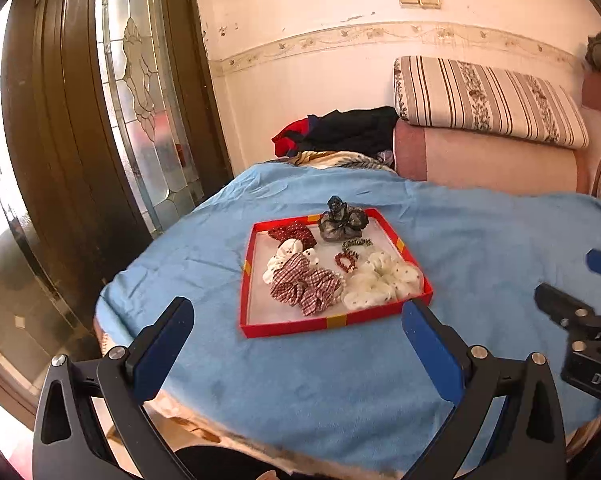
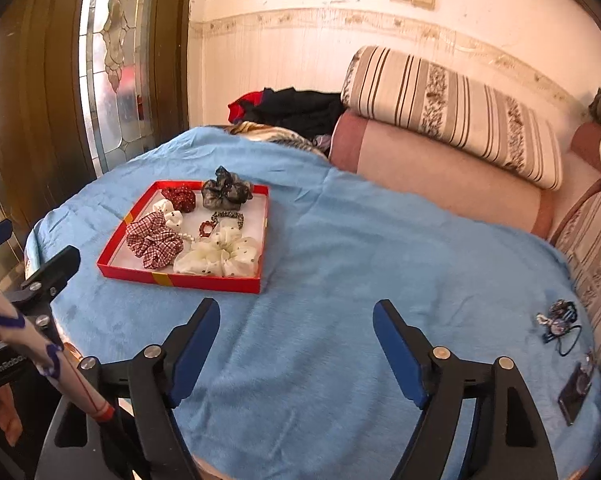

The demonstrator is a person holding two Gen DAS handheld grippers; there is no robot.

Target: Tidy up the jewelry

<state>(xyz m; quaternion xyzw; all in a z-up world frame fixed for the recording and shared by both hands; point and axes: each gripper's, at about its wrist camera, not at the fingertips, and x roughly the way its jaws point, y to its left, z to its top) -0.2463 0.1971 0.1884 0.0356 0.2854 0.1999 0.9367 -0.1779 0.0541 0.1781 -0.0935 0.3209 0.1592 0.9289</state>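
A red tray (image 1: pixel 332 323) (image 2: pixel 172 278) sits on the blue cloth and holds several scrunchies: red check (image 1: pixel 304 286) (image 2: pixel 152 240), white dotted (image 1: pixel 380 282) (image 2: pixel 220 258), grey (image 1: pixel 342 220) (image 2: pixel 224 190), red dotted (image 1: pixel 292 232) (image 2: pixel 179 197). A red bead bracelet (image 1: pixel 345 261) (image 2: pixel 207 227) lies among them. My left gripper (image 1: pixel 298 344) is open and empty, just in front of the tray. My right gripper (image 2: pixel 296 344) is open and empty over bare cloth, right of the tray. A small pile of hair ties and clips (image 2: pixel 558 322) lies at the far right.
The blue cloth (image 2: pixel 340 240) covers a round table. A pink sofa with a striped cushion (image 2: pixel 452 116) stands behind, with dark clothes (image 2: pixel 296 110) beside it. A dark flat object (image 2: pixel 576 392) lies near the table's right edge. A wooden door with glass (image 1: pixel 140 100) is at the left.
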